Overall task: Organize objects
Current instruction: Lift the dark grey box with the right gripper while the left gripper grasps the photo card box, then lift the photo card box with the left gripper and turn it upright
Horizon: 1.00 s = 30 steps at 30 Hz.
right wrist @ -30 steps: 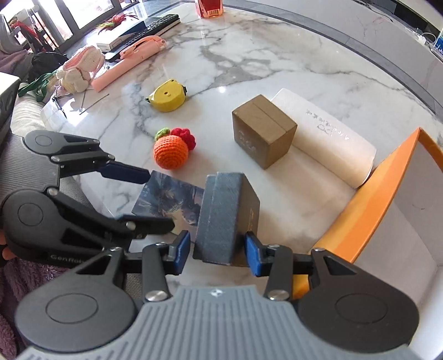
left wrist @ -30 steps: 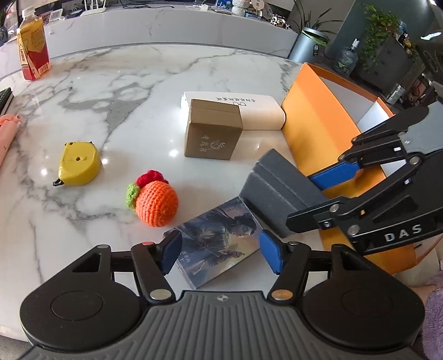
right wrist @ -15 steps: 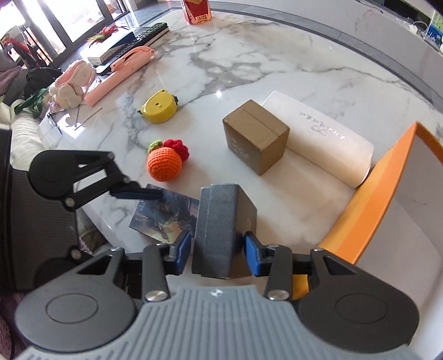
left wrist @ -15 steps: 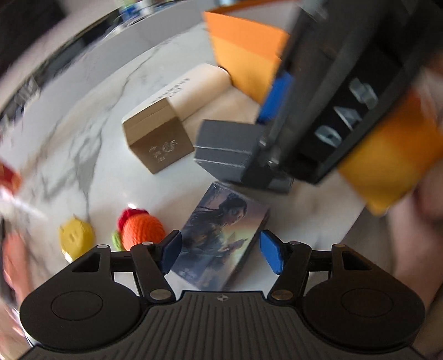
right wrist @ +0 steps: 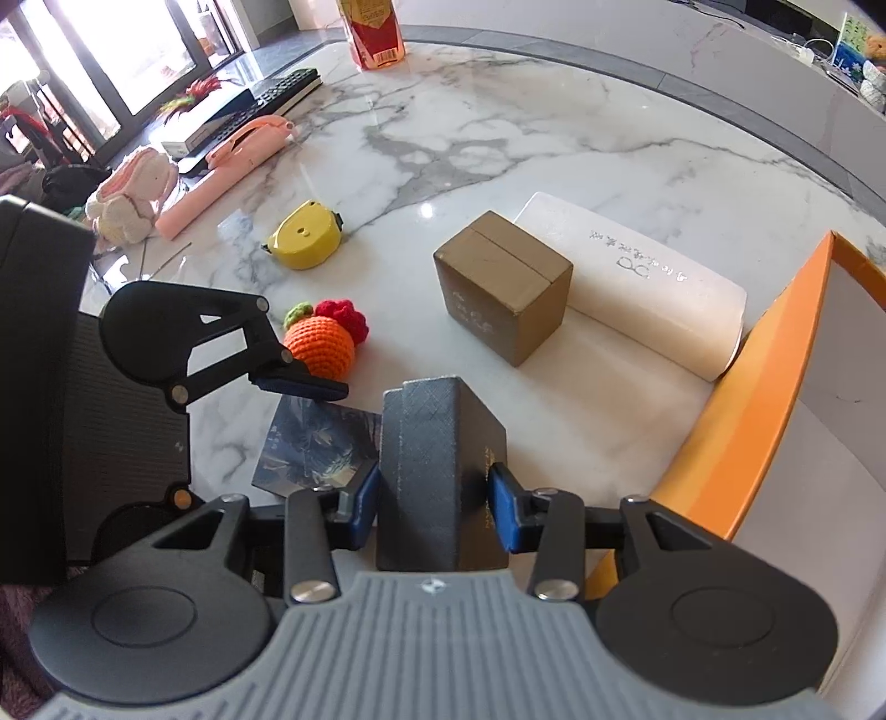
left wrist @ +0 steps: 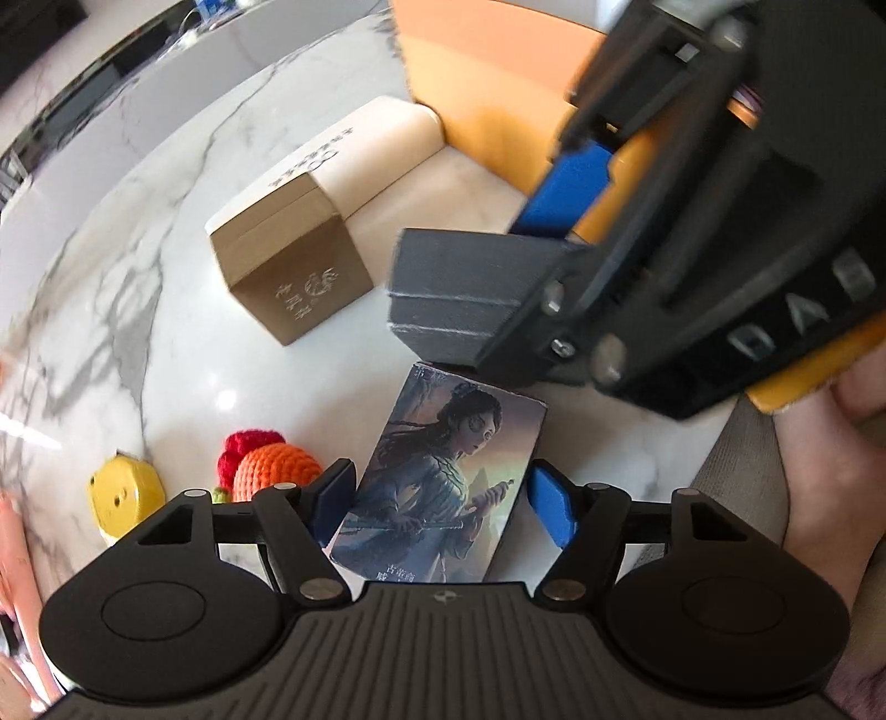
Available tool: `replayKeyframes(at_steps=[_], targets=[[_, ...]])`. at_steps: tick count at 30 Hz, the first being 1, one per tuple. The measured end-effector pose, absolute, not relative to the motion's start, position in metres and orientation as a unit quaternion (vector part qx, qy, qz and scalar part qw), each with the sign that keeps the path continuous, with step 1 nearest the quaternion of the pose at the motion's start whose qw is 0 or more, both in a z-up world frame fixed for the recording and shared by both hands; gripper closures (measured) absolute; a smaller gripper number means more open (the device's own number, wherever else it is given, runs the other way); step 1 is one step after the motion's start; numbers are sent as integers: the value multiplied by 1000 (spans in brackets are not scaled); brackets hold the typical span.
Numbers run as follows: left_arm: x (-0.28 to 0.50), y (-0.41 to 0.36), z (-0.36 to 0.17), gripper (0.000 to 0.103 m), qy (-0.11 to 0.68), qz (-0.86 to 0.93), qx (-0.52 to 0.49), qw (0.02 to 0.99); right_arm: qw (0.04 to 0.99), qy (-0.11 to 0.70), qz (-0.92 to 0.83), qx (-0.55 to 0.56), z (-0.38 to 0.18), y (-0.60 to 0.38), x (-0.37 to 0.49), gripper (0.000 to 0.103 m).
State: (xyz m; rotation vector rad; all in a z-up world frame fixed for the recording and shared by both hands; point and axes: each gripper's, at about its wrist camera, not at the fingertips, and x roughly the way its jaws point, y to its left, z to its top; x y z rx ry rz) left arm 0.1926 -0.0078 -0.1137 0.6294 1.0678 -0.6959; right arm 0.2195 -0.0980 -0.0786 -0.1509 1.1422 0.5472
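A dark grey box [right wrist: 432, 459] stands upright between the blue pads of my right gripper [right wrist: 437, 507], which is shut on it, close to the orange box's wall [right wrist: 775, 387]. I cannot tell whether the grey box touches the marble. Just to its left, an illustrated card box [left wrist: 443, 476] lies flat on the table. My left gripper [left wrist: 440, 498] points down over it, straddling its width, and its jaws are opening. The left pad sits at the box's edge and the right pad stands clear of it. In the right wrist view, one of the left gripper's fingers [right wrist: 299, 385] hangs above that card box [right wrist: 315, 443].
A brown cube box [right wrist: 498, 293] stands against a long white box [right wrist: 637, 288] beside the orange box. A crocheted orange [right wrist: 318, 343] and a yellow tape measure [right wrist: 304, 238] lie to the left. Further off are a pink tool [right wrist: 221, 183], a plush toy [right wrist: 133, 194], a keyboard [right wrist: 277, 94] and a red bottle [right wrist: 376, 27].
My left gripper has rolled and shifted over the illustrated box, which now lies lengthwise between wider jaws. The right gripper has kept its hold on the grey box in the same spot.
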Motion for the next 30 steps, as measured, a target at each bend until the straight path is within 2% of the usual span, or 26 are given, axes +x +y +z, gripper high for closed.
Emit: replayKeyframes(at_steps=[5,11,20,25,28,30], targets=[[201,5,-108,25,544,-310,206,752,803,533,261,-55,-76,-100,213,61],[223,55,-113,25,625,-265,-10,735,809,529,255,-18,-70,-105,206,61],[222,115,-134,29,642,-210,-228,701,808,540,232,29,-77,-101,196,61],[217,131,-143,29,634,-198,-287,691,811,537,218,80,-83,-101,191,61],[225,139,-141,32,633,-194,-283,694,809,538,213,105,-85,-102,189,61],[224,130,-131,30,628,-192,-271,704,808,537,210,121,-85,-103,188,62]])
